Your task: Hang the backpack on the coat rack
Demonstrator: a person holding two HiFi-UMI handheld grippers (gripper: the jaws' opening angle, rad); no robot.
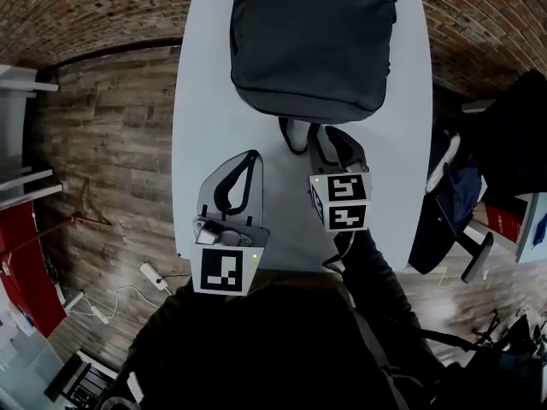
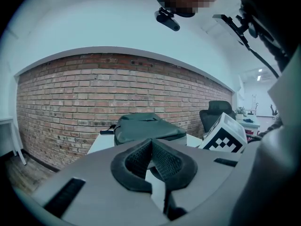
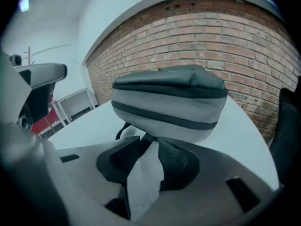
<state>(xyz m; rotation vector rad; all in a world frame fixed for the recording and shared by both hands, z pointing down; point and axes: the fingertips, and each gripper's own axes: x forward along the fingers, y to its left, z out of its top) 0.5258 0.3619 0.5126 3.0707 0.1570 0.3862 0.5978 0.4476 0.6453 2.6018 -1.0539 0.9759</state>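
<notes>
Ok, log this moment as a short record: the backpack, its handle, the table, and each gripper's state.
backpack: dark, lying on the table, not lifted
table: white, carries only the backpack
handle: strap loop at the backpack's near end, toward the person
left gripper: jaws together, nothing between them, short of the backpack
right gripper: jaws apart, tips right at the handle, no grip on it
task stage: backpack not yet picked up
</notes>
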